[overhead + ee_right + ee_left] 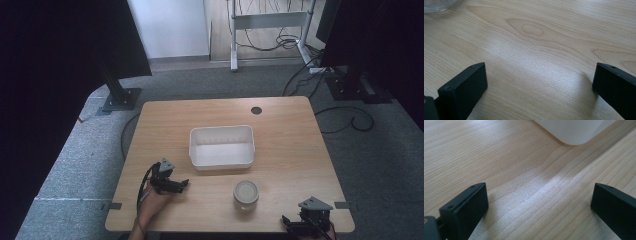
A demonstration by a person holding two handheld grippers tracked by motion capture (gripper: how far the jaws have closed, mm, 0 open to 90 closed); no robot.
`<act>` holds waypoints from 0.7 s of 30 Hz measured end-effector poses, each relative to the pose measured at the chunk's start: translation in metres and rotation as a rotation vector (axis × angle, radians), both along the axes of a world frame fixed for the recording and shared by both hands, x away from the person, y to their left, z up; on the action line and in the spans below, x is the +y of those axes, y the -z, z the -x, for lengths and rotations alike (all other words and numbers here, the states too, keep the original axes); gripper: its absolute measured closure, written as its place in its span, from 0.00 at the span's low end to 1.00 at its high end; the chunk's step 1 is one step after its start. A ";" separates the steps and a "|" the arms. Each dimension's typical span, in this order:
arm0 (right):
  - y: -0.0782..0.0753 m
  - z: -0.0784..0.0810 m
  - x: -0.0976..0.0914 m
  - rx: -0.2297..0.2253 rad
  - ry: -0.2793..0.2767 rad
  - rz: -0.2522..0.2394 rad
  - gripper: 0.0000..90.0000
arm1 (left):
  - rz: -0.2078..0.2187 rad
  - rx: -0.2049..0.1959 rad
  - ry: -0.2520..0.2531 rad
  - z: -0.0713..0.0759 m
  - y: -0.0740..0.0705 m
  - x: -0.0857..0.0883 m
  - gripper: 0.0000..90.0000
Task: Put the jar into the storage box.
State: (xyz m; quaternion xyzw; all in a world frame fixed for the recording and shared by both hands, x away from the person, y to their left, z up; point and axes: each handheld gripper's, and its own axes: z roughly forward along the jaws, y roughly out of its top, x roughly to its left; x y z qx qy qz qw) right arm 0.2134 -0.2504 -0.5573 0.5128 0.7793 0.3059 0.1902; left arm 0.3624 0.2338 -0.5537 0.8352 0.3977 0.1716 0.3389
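- High view: a wooden table point(280, 125) carries a white plastic tub point(222, 146) near its middle and, just in front of the tub's right corner, a small glass jar point(246, 194) seen from above — round, clear, with a pale top. The left gripper point(181, 184) sits on the near left part of the table, pointing right toward the jar; the right gripper point(287, 221) rests at the near right edge, well apart from the jar. The jar stands between the two.
- Left gripper view: its jaws stand spread wide with bare, pale wood grain between them — nothing held. A rounded white corner of the tub point(576, 131) shows at the top, smooth and matt.
- Right gripper view: jaws likewise wide apart and empty over the wood. The curved clear rim of the jar point(436, 5) peeks in at the top left.
- Handling, as I judge it: the jar looks rigid, smooth and likely slippery, fairly heavy for its size and breakable. It is best pinched across its round side wall, squarely and low, rather than by the top.
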 end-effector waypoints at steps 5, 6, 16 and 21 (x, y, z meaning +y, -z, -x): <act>-0.002 0.000 -0.002 0.006 0.002 -0.010 0.00 | 0.000 0.000 0.000 0.000 0.000 0.000 0.01; -0.002 0.000 -0.002 0.004 0.004 -0.012 0.01 | 0.000 0.000 0.000 0.000 0.000 0.000 0.01; -0.009 0.002 -0.001 -0.018 -0.010 -0.034 0.01 | -0.001 0.000 0.000 0.000 0.000 0.000 0.01; -0.013 0.002 0.002 -0.027 -0.023 -0.040 0.01 | 0.000 -0.001 0.000 0.000 0.000 0.000 0.01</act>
